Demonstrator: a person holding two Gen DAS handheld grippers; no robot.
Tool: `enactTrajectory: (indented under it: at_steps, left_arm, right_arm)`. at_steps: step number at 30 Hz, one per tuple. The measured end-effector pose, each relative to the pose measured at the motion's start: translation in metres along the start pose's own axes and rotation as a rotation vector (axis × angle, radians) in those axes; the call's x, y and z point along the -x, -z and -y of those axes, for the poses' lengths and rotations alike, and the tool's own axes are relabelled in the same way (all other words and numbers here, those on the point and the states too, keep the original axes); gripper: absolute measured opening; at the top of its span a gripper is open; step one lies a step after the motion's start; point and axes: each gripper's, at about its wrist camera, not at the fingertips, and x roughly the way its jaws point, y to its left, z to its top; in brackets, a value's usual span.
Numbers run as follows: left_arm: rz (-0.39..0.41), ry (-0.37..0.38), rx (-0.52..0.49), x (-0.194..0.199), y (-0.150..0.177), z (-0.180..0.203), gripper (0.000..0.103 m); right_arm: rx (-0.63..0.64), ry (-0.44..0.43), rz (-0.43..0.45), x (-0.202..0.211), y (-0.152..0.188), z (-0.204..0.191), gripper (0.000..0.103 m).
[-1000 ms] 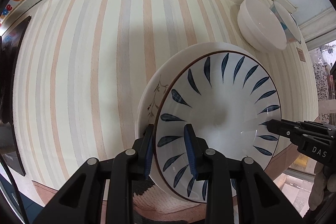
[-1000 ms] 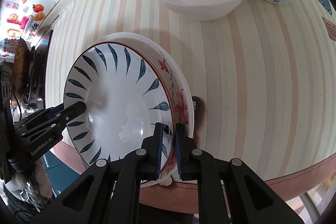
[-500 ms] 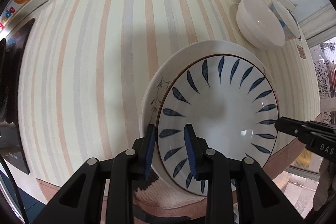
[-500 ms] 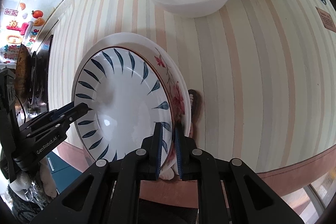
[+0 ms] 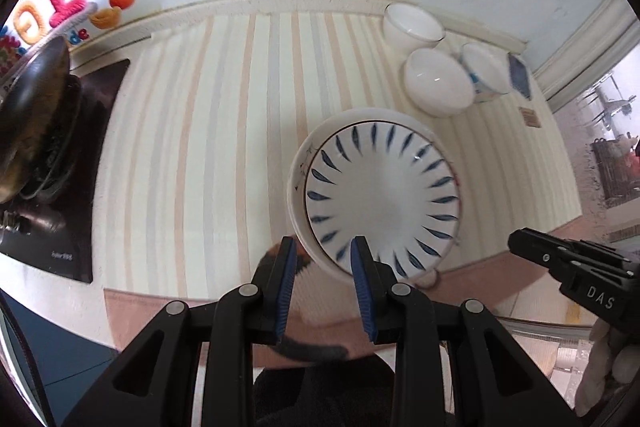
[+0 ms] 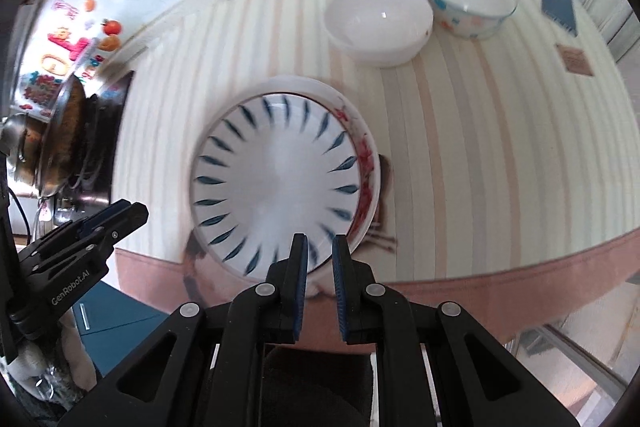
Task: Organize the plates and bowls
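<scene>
View down from my two hand-held grippers onto a striped worktop. The blue-leaf plate sits nested on a larger floral plate. The stack lies on the worktop close to its front edge, just past my fingertips at about 1 o'clock in the left view.

My left gripper hovers above the stack's near rim. Its jaws are a little apart and released, and the rim shows through the gap but looks well below the pads. My right gripper hangs over the opposite rim with its jaws clenched nearly together on nothing.

One gripper stands at each side because a stacked pair is wide and heavy, so it needs support at two opposite edges.

Three bowls cluster at 1 to 2 o'clock near the back wall: a plain white bowl, a dark-rimmed bowl and a patterned bowl. They touch or nearly touch one another. I judge the plates are now grouped, with the bowls left to nest. A pan sits on a stove at 9 o'clock.
</scene>
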Motion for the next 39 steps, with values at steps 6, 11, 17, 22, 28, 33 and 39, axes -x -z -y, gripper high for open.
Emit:
enactTrajectory:
  at_steps: [6,11,17,22,28,33,39]
  left_arm:
    - [0.048,0.027,-0.014,0.046,0.023,0.008,0.026]
    - [0.067,0.024,-0.047,0.070,0.037,0.016,0.026]
    - [0.086,0.016,-0.045,0.082,0.040,0.028,0.028]
    - [0.108,-0.010,-0.039,0.080,0.031,0.040,0.028]
    - [0.121,-0.043,-0.011,0.065,-0.003,0.068,0.028]
    - [0.126,-0.046,0.031,0.041,-0.050,0.095,0.028]
    - [0.078,0.008,0.162,-0.021,-0.124,0.096,0.028]
  right_arm:
    - [0.001,-0.027,0.086,0.053,0.041,-0.021,0.014]
    - [0.004,-0.044,0.126,0.086,0.077,-0.036,0.014]
    - [0.030,-0.020,0.164,0.108,0.105,-0.046,0.038]
    - [0.044,-0.040,0.186,0.120,0.107,-0.041,0.038]
    - [0.038,-0.093,0.185,0.120,0.084,-0.014,0.038]
    - [0.020,-0.099,0.161,0.107,0.041,0.032,0.038]
    - [-0.022,-0.108,0.139,0.085,-0.036,0.101,0.040]
